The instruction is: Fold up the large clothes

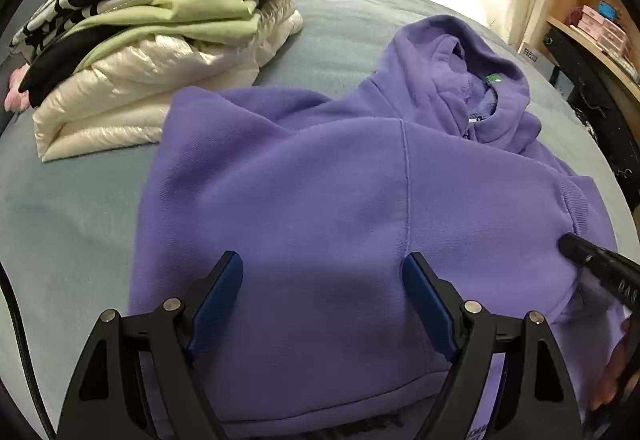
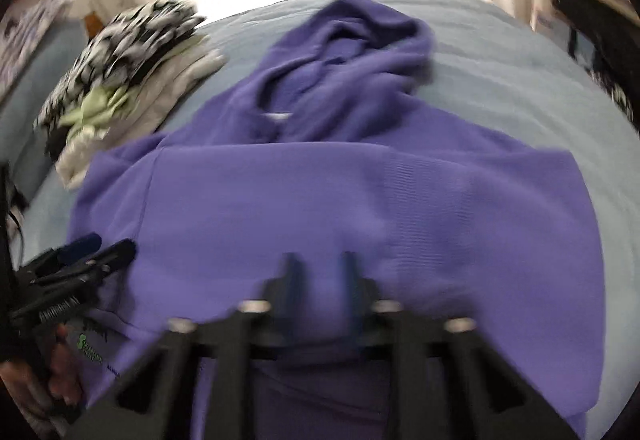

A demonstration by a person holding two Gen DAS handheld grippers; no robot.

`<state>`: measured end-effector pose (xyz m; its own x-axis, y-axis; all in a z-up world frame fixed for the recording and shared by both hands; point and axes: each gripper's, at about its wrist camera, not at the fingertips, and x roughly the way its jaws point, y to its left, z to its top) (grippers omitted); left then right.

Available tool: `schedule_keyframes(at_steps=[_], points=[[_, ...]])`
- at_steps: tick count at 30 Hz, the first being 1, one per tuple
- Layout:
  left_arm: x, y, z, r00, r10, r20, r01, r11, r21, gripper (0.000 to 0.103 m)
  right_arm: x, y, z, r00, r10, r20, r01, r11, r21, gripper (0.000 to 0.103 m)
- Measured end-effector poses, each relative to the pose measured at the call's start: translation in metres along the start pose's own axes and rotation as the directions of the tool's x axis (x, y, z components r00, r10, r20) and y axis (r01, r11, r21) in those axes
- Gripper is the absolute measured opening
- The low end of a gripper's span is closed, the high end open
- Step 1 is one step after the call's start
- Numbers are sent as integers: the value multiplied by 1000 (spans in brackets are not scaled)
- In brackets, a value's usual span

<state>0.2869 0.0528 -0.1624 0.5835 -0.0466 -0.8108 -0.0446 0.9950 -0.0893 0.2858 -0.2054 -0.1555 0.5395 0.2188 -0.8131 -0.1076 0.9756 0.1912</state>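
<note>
one clothes stack (image 1: 160, 28) sits just beside the purple hoodie (image 1: 320, 180).

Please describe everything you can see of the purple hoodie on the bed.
The purple fleece hoodie lies flat on the light blue bed cover, partly folded, with a sleeve laid across the body. Its rumpled hood points away from the cameras, showing a small green neck label. The ribbed hem lies on the right. Dark and green print shows near its front edge. The open left gripper hovers above it; whether the right gripper touches it is unclear.
</note>
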Motion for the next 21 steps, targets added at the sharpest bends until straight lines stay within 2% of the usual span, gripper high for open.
schedule_keyframes(at_steps=[1, 3, 6, 9, 11, 17, 21], points=[[-3, 3, 0, 997, 68, 22, -69, 998, 7, 79, -4, -9, -2, 1000, 16, 3, -16, 1000, 16, 0], [-3, 14, 2, 1000, 28, 15, -27, 999, -21, 78, -12, -13, -5, 1000, 23, 9, -23, 999, 29, 0], [-5, 25, 4, 1000, -9, -8, 9, 999, -52, 76, -20, -2, -9, 999, -25, 20, 26, 1000, -17, 0], [-14, 26, 5, 1000, -2, -8, 2, 998, -56, 76, -26, 2, -9, 998, -55, 27, 56, 998, -8, 6], [-23, 26, 2, 1000, 3, -1, -3, 998, -57, 76, -30, 1, -9, 998, -59, 22, 59, 998, 19, 19], [-59, 31, -5, 1000, 2, 19, -1, 998, -58, 76, -56, 3, -13, 998, -48, 29, 47, 998, 46, 20], [-78, 30, -12, 1000, 9, -3, -9, 998, -56, 76, -78, 6, -19, 999, -20, 37, 17, 998, 67, 20]])
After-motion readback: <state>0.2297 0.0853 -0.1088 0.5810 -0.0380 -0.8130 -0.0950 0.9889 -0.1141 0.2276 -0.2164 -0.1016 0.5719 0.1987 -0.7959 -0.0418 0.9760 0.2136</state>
